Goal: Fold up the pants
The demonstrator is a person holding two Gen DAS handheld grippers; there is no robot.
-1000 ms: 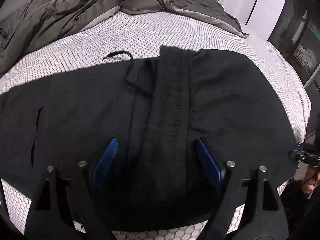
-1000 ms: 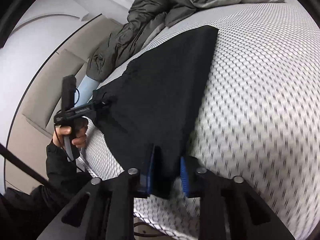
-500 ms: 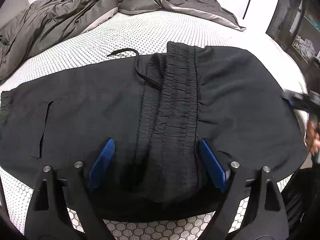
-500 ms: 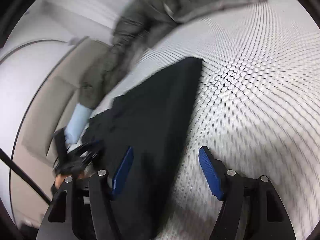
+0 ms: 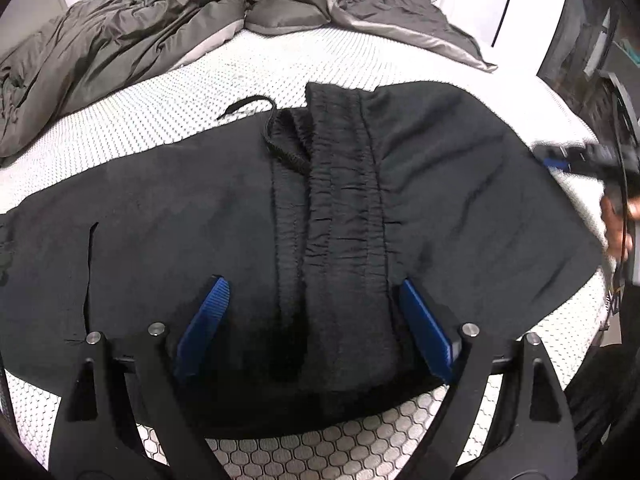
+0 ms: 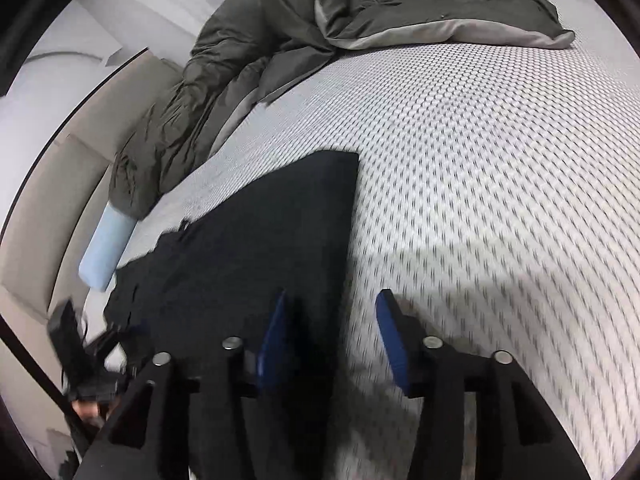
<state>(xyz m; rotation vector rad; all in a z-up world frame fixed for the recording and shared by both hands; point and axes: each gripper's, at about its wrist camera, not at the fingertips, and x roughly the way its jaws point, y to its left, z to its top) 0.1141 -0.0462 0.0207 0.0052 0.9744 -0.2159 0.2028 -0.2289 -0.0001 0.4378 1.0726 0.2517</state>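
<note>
Black pants point(image 5: 208, 216) lie flat on the bed point(image 5: 192, 120). The left claw point(image 5: 314, 320) is spread wide astride the waistband, gripping nothing. The right claw point(image 6: 332, 336), apart and empty, straddles the pants' edge; its view is motion-blurred, its frame hiding the near hem.

right claw point(image 6: 332, 336): let go of the pants' point(image 6: 256, 248) corner, blue pads now apart, fabric edge lying flat between them
pants: folded half now rests on the bed point(image 6: 500, 180), toward 10 o'clock

Left claw point(image 5: 312, 320), right claw point(image 6: 332, 340): black linkage arms, silver screws, ribbed blue pads.
</note>
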